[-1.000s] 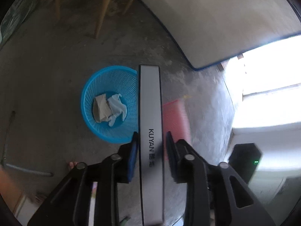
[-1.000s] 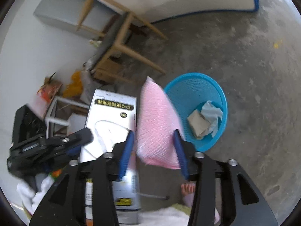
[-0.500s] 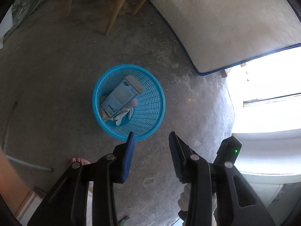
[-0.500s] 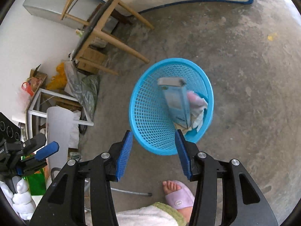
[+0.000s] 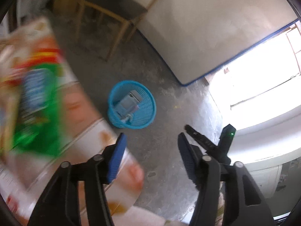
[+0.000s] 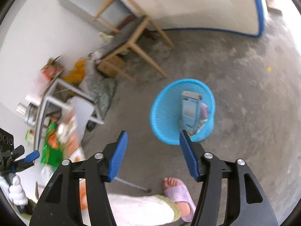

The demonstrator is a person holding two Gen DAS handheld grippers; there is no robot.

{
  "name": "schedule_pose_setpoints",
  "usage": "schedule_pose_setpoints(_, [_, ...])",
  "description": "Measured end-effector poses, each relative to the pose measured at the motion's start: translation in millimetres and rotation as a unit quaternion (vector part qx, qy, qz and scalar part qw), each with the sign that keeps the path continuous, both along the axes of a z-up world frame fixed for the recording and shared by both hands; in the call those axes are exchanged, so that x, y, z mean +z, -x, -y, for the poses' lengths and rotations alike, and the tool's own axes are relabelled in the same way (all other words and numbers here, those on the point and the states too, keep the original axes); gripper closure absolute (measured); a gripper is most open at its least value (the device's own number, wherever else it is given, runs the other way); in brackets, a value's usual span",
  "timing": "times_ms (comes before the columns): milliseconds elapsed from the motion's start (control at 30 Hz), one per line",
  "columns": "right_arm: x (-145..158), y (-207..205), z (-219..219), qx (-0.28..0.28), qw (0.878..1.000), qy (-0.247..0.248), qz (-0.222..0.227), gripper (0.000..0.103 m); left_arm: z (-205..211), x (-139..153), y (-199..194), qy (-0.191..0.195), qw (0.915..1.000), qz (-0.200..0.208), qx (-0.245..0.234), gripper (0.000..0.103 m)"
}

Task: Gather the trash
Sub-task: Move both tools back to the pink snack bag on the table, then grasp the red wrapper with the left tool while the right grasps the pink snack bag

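A blue mesh basket (image 5: 146, 111) stands on the concrete floor and shows in the right wrist view (image 6: 161, 113) too. Inside it lie a grey-white box (image 6: 190, 111), a pink packet (image 6: 204, 111) and crumpled paper. My left gripper (image 5: 150, 150) is open and empty, high above the floor, with the basket beyond its tips. My right gripper (image 6: 153, 148) is open and empty, also above and short of the basket. A blurred colourful carton (image 5: 37, 101) fills the left of the left wrist view, close beside the left gripper.
A wooden chair (image 6: 131, 35) and a white blue-edged mattress (image 6: 197, 3) stand behind the basket. A metal rack (image 6: 62, 101) with clutter is at left. The person's foot in a purple slipper (image 6: 178, 190) is on the floor below my right gripper.
Both grippers let go of the box and pink packet, which now lie in the basket. Both have since pulled back and up, and the carton has come into the left view.
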State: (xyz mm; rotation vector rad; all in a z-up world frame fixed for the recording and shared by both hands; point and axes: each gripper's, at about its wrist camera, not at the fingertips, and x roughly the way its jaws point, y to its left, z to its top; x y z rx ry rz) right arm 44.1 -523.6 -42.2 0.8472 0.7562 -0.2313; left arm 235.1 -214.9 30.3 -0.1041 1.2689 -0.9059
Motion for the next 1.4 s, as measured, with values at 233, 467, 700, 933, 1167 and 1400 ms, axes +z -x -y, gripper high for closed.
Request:
schedule_pose_setpoints(233, [44.0, 3.6, -72.7, 0.123, 0.991, 0.013, 0.05, 0.037, -185.6, 61.1, 49.4, 0.003, 0.9845, 0.1, 0.143, 0.037])
schedule_pose_setpoints(467, [71.3, -28.7, -166.3, 0.255, 0.963, -0.009, 0.082, 0.031, -338.0, 77.1, 117.0, -0.007, 0.9356, 0.17, 0.309, 0.032])
schedule_pose_setpoints(700, [81.2, -70.3, -289.9, 0.399, 0.913, -0.02, 0.076, 0.031, -432.5, 19.7, 169.7, -0.022, 0.904, 0.117, 0.411, 0.031])
schedule_pose_setpoints(933, [70.2, -92.4, -393.3, 0.496, 0.866, -0.051, 0.039, 0.03, -453.8, -30.0, 196.9, 0.004, 0.8959, 0.084, 0.436, 0.031])
schedule_pose_setpoints(1167, [52.7, -105.4, -437.7, 0.51, 0.858, -0.053, -0.002, 0.031, -449.0, -35.7, 183.1, 0.023, 0.905, 0.105, 0.412, 0.031])
schedule_pose_setpoints(1400, [40.3, -115.2, -450.0, 0.499, 0.865, -0.05, -0.024, 0.04, -433.6, -56.2, 151.2, 0.0, 0.9201, 0.093, 0.38, 0.046])
